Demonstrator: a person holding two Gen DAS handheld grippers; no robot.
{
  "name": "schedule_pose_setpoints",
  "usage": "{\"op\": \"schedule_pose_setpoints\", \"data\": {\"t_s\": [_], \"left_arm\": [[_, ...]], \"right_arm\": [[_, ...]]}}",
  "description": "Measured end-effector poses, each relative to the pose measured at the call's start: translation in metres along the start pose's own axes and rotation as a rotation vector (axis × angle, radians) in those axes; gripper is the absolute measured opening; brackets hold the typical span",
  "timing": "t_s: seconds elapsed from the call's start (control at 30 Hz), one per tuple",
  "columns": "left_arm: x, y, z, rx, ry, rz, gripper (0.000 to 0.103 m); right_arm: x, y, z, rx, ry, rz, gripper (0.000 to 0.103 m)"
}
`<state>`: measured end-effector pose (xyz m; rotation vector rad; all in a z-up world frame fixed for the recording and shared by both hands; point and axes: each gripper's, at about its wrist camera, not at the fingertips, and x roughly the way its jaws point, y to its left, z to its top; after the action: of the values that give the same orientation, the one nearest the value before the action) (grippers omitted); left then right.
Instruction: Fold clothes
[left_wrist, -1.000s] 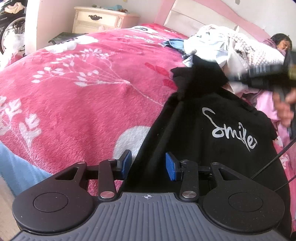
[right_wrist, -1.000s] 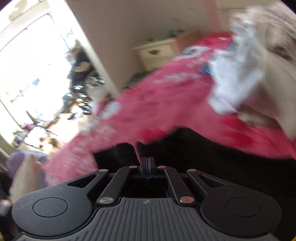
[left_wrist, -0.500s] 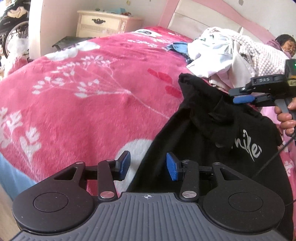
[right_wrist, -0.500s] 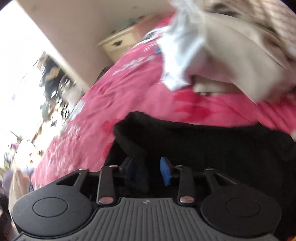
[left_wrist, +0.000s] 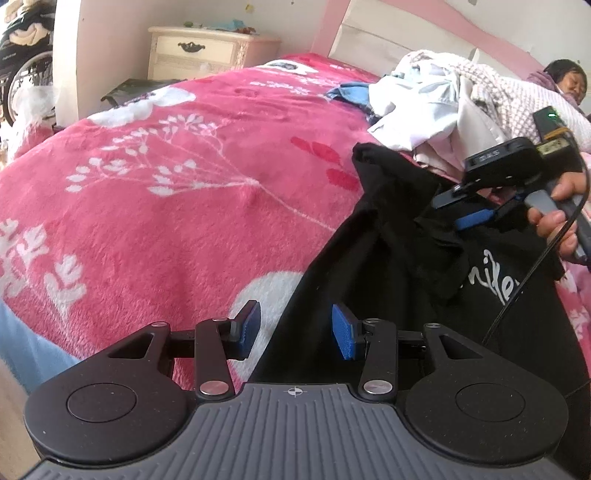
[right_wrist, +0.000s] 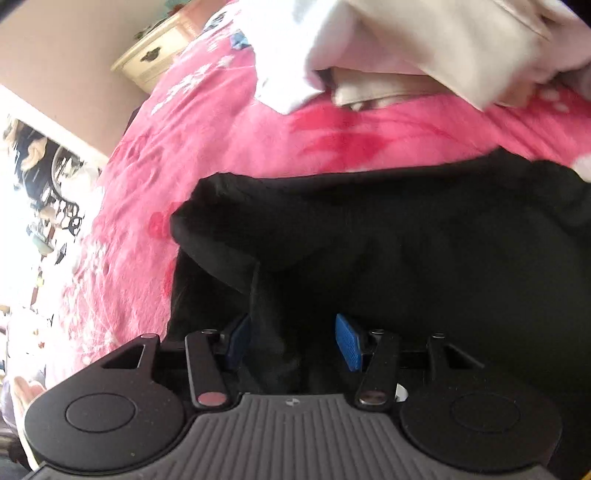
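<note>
A black T-shirt with white lettering lies on the pink blanket; one sleeve is folded in over its chest and hides the first letters. My left gripper hovers open over the shirt's near left edge, pads clear of the cloth. In the left wrist view my right gripper, held by a hand, sits just above the folded sleeve. In its own view the right gripper points steeply down at the shirt. Its jaws are opening, with a loose black fold between them beside the left pad.
A heap of pale, unfolded clothes lies behind the shirt near the headboard, also seen as clothes up close. A person lies at the far right of the bed. A cream nightstand stands beyond the bed's far side.
The right gripper went from shut to open and dropped toward the shirt, letting go of the sleeve, which now lies folded over the lettering. The left gripper stayed put.
</note>
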<state>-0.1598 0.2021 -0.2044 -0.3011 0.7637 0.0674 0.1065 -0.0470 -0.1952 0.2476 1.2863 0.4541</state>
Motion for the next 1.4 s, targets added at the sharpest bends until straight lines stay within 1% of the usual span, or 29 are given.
{"op": "schedule_pose_setpoints", "data": {"t_s": [0.03,0.13,0.2,0.23,0.27,0.33,0.43,0.57,0.67,0.73,0.83,0.93,0.97,1.03,1.07,1.1,1.23,1.3,1.33,1.4], "left_arm": [[0.0,0.0,0.001,0.002,-0.006,-0.003,0.043],[0.004,0.0,0.005,0.005,-0.015,-0.005,0.043],[0.007,0.0,0.007,0.0,-0.007,-0.01,0.043],[0.007,0.0,0.006,-0.001,-0.004,-0.012,0.043],[0.008,0.001,0.005,0.002,0.0,-0.009,0.043],[0.01,0.001,0.004,0.005,0.007,0.0,0.043],[0.012,0.003,0.004,-0.016,0.012,0.0,0.043],[0.014,0.005,0.005,-0.034,0.013,0.002,0.042],[0.015,0.006,0.004,-0.042,0.013,0.008,0.042],[0.015,0.007,0.004,-0.052,0.011,0.014,0.038],[0.014,0.012,0.004,-0.089,0.014,0.006,0.036],[0.014,0.019,0.005,-0.138,0.017,-0.007,0.032],[0.013,0.021,0.005,-0.156,0.016,-0.009,0.028],[0.013,0.025,0.005,-0.181,0.015,-0.007,0.02],[0.013,0.027,0.004,-0.194,0.014,-0.002,0.013],[0.012,0.03,0.003,-0.208,0.011,-0.005,0.01],[0.007,0.037,-0.001,-0.266,-0.015,0.003,0.002],[0.001,0.041,-0.003,-0.291,-0.049,0.042,0.0],[-0.001,0.044,-0.004,-0.307,-0.055,0.068,0.0],[-0.005,0.05,-0.008,-0.337,-0.066,0.121,0.0]], "right_arm": [[0.002,0.004,-0.002,-0.023,0.021,-0.002,0.055],[0.012,0.018,-0.005,-0.124,0.021,-0.058,0.053],[0.013,0.022,-0.004,-0.15,0.006,-0.051,0.028],[0.011,0.023,-0.003,-0.153,0.0,-0.038,0.011],[0.009,0.022,-0.001,-0.144,0.001,-0.012,0.005],[0.003,0.023,0.004,-0.124,-0.011,0.046,0.004],[-0.009,0.029,0.013,-0.103,-0.043,0.163,0.003],[-0.015,0.058,0.033,-0.095,-0.07,0.327,0.003],[-0.01,0.084,0.046,-0.067,-0.069,0.414,0.003],[-0.002,0.097,0.053,-0.033,-0.062,0.47,0.003],[0.012,0.111,0.06,0.035,-0.043,0.557,0.003],[0.032,0.114,0.064,0.162,-0.007,0.657,0.004],[0.037,0.114,0.064,0.205,0.001,0.68,0.004],[0.052,0.115,0.067,0.276,0.003,0.707,0.004],[0.06,0.116,0.069,0.303,0.005,0.717,0.004],[0.068,0.119,0.07,0.314,0.011,0.722,0.004],[0.095,0.134,0.069,0.327,0.041,0.737,0.004],[0.1,0.141,0.066,0.309,0.035,0.733,0.006],[0.103,0.142,0.065,0.31,0.033,0.724,0.008],[0.111,0.145,0.064,0.308,0.047,0.683,0.027]]}}
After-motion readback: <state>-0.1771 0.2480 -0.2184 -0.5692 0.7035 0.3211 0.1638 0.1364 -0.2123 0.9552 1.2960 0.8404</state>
